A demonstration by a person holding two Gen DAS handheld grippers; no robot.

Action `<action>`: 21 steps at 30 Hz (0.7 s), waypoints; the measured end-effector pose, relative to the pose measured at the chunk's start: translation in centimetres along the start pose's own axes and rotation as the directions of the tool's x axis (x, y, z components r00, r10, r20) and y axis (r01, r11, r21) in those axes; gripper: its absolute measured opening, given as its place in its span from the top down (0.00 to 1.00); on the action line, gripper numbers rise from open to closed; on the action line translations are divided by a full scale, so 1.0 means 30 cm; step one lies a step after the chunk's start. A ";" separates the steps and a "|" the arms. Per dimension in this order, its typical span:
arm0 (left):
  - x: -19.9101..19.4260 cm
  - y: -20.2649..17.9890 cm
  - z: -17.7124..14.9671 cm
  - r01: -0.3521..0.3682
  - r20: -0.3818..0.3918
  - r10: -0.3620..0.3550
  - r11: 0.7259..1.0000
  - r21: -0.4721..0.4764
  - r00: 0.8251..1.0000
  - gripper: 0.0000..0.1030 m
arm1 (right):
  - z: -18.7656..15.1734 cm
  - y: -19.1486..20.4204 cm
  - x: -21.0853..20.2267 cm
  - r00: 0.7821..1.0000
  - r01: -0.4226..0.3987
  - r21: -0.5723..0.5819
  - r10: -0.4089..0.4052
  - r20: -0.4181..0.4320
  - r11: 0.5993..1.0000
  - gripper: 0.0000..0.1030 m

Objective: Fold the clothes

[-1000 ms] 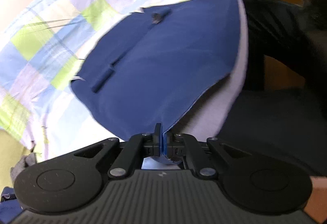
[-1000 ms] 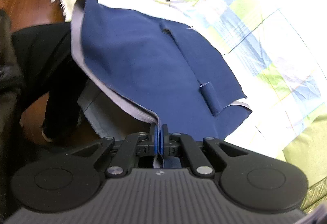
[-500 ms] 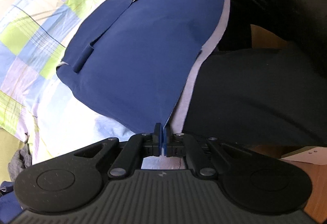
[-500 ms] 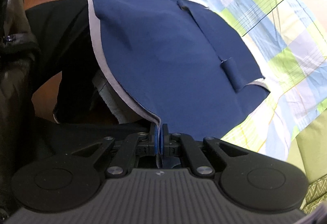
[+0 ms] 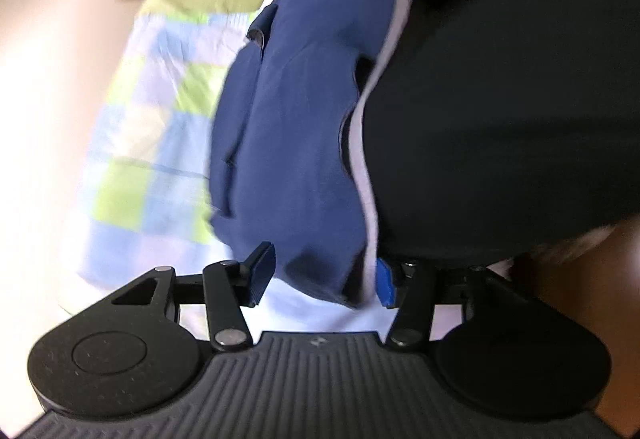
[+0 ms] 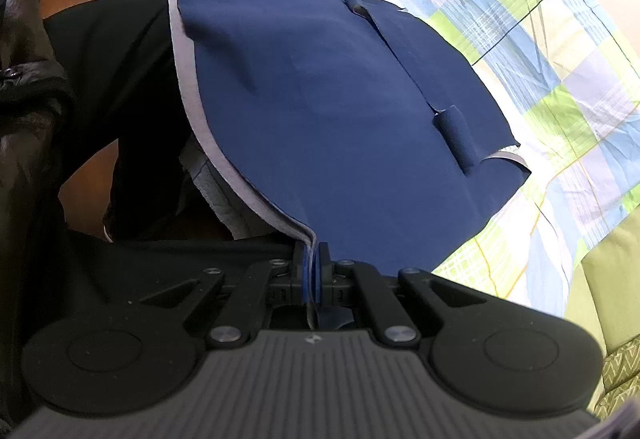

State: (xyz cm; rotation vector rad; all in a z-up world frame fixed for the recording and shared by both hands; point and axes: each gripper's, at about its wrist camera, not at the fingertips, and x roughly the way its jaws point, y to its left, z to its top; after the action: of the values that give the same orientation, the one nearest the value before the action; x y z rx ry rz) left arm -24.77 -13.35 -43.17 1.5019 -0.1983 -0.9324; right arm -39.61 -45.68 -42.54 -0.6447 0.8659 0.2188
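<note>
On the bed's checked sheet [image 6: 560, 51] the navy garment [image 6: 340, 111] lies spread, its near edge drooping off the side. The right hand-held gripper [image 6: 311, 271] pinches that pale-lined hem tight, while the left hand-held gripper [image 5: 324, 277] is opening, the cloth's corner loose between its jaws. The fabric looks thin, light and limp, best taken at corners or hem.

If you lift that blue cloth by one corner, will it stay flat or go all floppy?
Probably floppy. The blue cloth already droops and ripples over the bed's edge, and it bunches in folds by the left gripper, whose jaws are opening. It likely feels light and thin: the right gripper pinches a doubled edge almost fully shut.
</note>
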 end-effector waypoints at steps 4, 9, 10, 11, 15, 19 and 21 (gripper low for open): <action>-0.019 0.060 -0.003 0.076 0.059 -0.073 0.996 -0.046 0.996 0.97 | 0.004 0.007 0.003 1.000 0.016 -0.011 -0.016 0.000 1.000 0.99; -0.037 0.305 -0.060 0.260 0.131 -0.227 0.890 -0.373 0.965 0.98 | 0.011 0.021 -0.027 0.999 0.040 -0.058 -0.040 0.013 0.997 0.99; -0.030 0.370 -0.078 0.271 0.146 -0.230 0.855 -0.442 0.962 0.98 | 0.020 0.004 -0.059 0.998 0.048 -0.047 -0.046 0.036 0.998 0.99; -0.018 0.433 -0.092 0.279 0.155 -0.232 0.831 -0.481 0.960 0.98 | 0.029 -0.013 -0.081 0.998 0.051 -0.038 -0.049 0.049 0.998 0.99; 0.121 0.656 -0.141 0.358 0.193 -0.303 0.731 -0.581 0.933 0.98 | 0.091 -0.153 -0.162 0.992 0.056 0.018 -0.058 0.109 0.998 0.99; 0.335 0.862 -0.197 0.445 0.224 -0.405 0.612 -0.654 0.887 0.98 | 0.190 -0.443 -0.141 0.991 -0.003 0.090 -0.009 0.130 0.996 0.99; 0.455 0.906 -0.226 0.456 0.224 -0.429 0.576 -0.679 0.875 0.98 | 0.223 -0.567 -0.097 0.992 -0.017 0.115 0.002 0.128 0.993 0.99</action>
State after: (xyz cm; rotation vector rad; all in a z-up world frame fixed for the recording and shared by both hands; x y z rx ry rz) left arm -0.63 -22.00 -25.45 0.7821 0.5174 -1.2500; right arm -29.88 -54.85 -29.72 -0.5124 0.7524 0.2140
